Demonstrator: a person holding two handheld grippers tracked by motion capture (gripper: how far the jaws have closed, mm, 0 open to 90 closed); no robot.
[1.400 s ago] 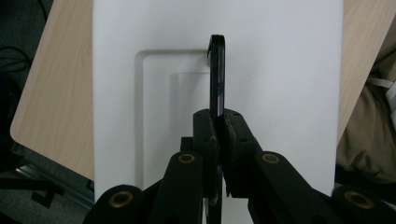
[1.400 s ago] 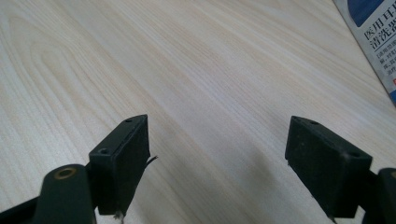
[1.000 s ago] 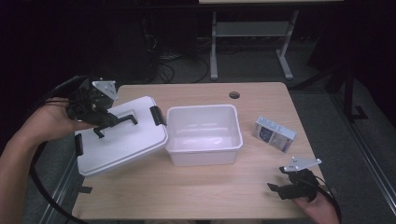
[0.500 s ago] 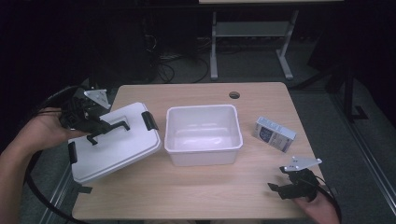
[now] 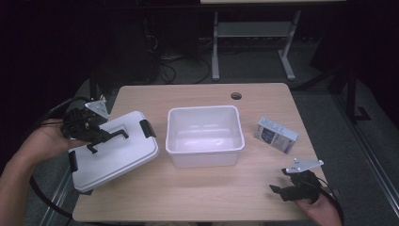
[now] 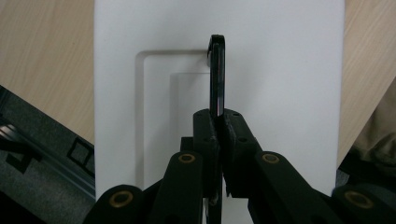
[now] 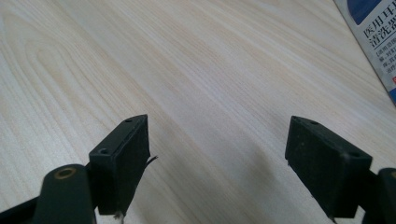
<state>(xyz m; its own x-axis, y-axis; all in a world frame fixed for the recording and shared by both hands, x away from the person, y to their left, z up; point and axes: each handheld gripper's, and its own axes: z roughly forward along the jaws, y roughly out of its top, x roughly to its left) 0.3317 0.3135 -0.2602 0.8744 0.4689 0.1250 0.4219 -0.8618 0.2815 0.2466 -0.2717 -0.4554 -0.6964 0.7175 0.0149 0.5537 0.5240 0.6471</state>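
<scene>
A white plastic lid [image 5: 123, 153] with a black handle [image 5: 112, 137] and black side latches hangs tilted over the table's left front. My left gripper [image 5: 104, 137] is shut on that handle. In the left gripper view the handle [image 6: 217, 70] stands edge-on, pinched between the jaws of the left gripper [image 6: 218, 117], with the lid [image 6: 285, 74] behind it. An open white bin [image 5: 205, 112] stands mid-table, apart from the lid. Near the front right corner my right gripper [image 5: 281, 190] is open, and the right gripper [image 7: 219, 135] has nothing but bare wood between its jaws.
A blue and white carton [image 5: 277, 135] lies right of the bin; its corner [image 7: 379, 44] shows in the right gripper view. The wooden table [image 5: 188, 197] has a cable hole [image 5: 236, 96] at the back. The lid's left part overhangs the table's left edge.
My left gripper has carried the lid leftward and down, away from the bin. The right gripper has stayed where it was.
</scene>
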